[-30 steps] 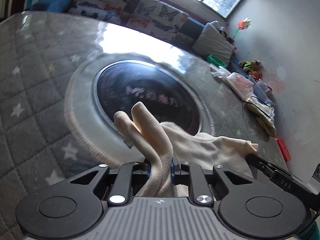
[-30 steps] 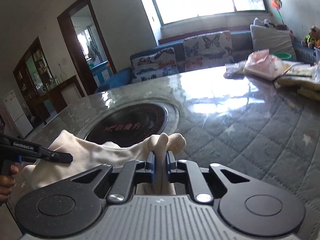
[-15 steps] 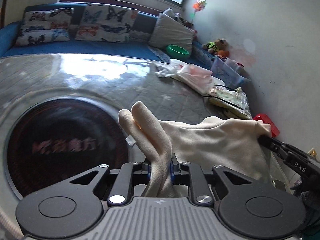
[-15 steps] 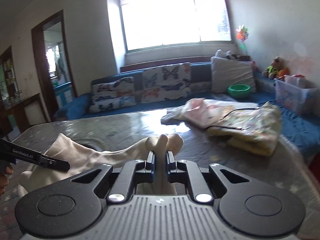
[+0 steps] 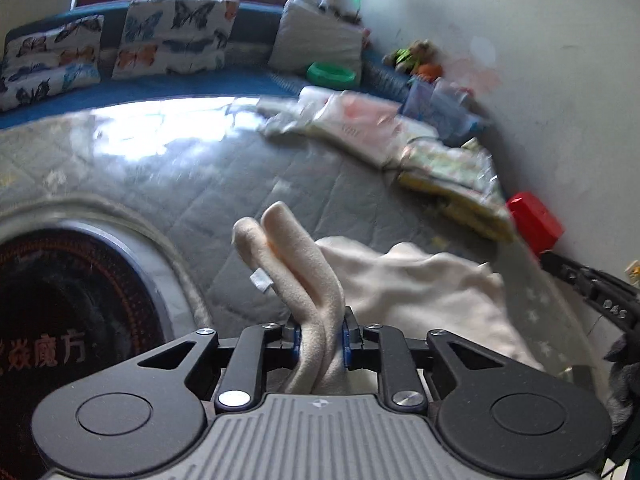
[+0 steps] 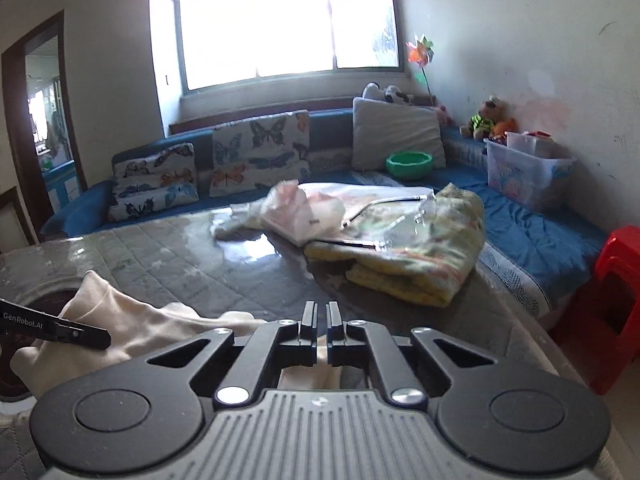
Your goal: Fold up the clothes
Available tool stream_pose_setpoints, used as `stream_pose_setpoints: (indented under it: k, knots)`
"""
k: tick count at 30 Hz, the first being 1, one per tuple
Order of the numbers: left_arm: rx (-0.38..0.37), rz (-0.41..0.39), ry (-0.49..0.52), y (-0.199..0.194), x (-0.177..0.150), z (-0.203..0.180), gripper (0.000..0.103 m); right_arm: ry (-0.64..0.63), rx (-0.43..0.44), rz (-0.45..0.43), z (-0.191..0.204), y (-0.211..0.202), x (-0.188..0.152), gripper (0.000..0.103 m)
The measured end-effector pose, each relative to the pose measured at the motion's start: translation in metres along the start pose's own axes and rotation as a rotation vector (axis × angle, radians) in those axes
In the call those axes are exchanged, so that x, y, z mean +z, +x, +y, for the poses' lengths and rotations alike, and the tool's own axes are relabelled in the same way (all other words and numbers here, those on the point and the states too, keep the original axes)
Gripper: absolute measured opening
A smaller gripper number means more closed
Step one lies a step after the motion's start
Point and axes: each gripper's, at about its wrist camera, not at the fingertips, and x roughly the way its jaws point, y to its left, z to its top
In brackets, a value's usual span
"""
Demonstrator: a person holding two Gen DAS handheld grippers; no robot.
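A cream fleece garment (image 5: pixel 420 292) hangs between my two grippers above the grey quilted table (image 5: pixel 248 184). My left gripper (image 5: pixel 319 340) is shut on a bunched fold of it that sticks up between the pads. In the right wrist view the garment (image 6: pixel 132 328) lies low at the left. My right gripper (image 6: pixel 321 316) has its jaws nearly closed with a thin gap, and no cloth shows between the tips. A bit of cloth (image 6: pixel 308 376) shows under its base. The left gripper's fingers (image 6: pixel 60 330) show at the left edge.
A folded yellow floral blanket (image 6: pixel 416 256) and bagged clothes (image 6: pixel 296 212) lie at the table's far side. A round dark inset (image 5: pixel 68 320) is in the table at left. A red stool (image 6: pixel 608 296) stands at right, a blue sofa (image 6: pixel 520 236) behind.
Both grippers swung to the right across the table. The cream fold that stuck up between the right gripper's pads is gone from between them. The left gripper still holds its fold.
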Motion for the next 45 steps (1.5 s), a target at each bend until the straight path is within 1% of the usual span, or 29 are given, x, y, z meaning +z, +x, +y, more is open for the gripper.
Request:
stream_pose_setpoints:
  k: [1, 3, 6, 9, 12, 14, 17, 20, 23, 27, 30, 31, 32, 36, 39, 45]
  knots:
    - [0.012, 0.005, -0.005, 0.002, -0.001, 0.003, 0.025, -0.004, 0.001, 0.004, 0.0, 0.002, -0.002, 0.004]
    - [0.034, 0.011, -0.013, 0.004, -0.002, 0.01, 0.038, -0.004, 0.015, 0.01, 0.001, 0.004, -0.004, 0.007]
    - [0.067, -0.003, -0.01, 0.002, 0.0, 0.016, 0.045, -0.017, 0.039, 0.016, 0.008, 0.01, -0.004, 0.009]
    - [0.094, -0.032, -0.017, -0.002, 0.005, 0.019, 0.045, -0.025, 0.077, 0.037, 0.017, 0.019, -0.005, 0.012]
    - [0.139, -0.075, -0.008, -0.004, 0.011, 0.018, 0.045, -0.033, 0.122, 0.068, 0.031, 0.034, -0.008, 0.014]
    - [0.156, -0.093, -0.007, -0.004, 0.014, 0.017, 0.043, -0.033, 0.144, 0.084, 0.038, 0.044, -0.009, 0.016]
    - [0.147, -0.087, -0.01, 0.003, 0.02, 0.018, 0.043, -0.025, 0.172, 0.104, 0.046, 0.057, -0.01, 0.017]
    - [0.159, -0.073, -0.006, 0.014, 0.023, 0.018, 0.043, -0.029, 0.181, 0.12, 0.053, 0.068, -0.012, 0.02]
    - [0.173, -0.056, -0.017, 0.025, 0.025, 0.023, 0.044, -0.023, 0.17, 0.128, 0.054, 0.077, -0.014, 0.022]
    - [0.18, -0.047, -0.027, 0.033, 0.026, 0.028, 0.047, -0.019, 0.152, 0.138, 0.05, 0.086, -0.016, 0.025]
    - [0.175, -0.049, -0.028, 0.031, 0.027, 0.027, 0.045, -0.03, 0.149, 0.135, 0.054, 0.083, -0.012, 0.028]
    - [0.171, -0.056, -0.026, 0.029, 0.026, 0.026, 0.045, -0.038, 0.152, 0.129, 0.057, 0.081, -0.011, 0.031]
    - [0.171, -0.063, -0.022, 0.026, 0.026, 0.024, 0.045, -0.049, 0.159, 0.123, 0.061, 0.078, -0.011, 0.037]
    - [0.176, -0.099, 0.011, 0.012, 0.019, 0.014, 0.045, -0.095, 0.197, 0.112, 0.077, 0.067, -0.015, 0.038]
    - [0.176, -0.119, 0.05, 0.002, 0.01, 0.007, 0.045, -0.152, 0.198, 0.109, 0.088, 0.057, -0.022, 0.039]
    - [0.191, -0.132, 0.129, -0.01, -0.012, -0.004, 0.045, -0.199, 0.194, 0.106, 0.095, 0.029, -0.041, 0.045]
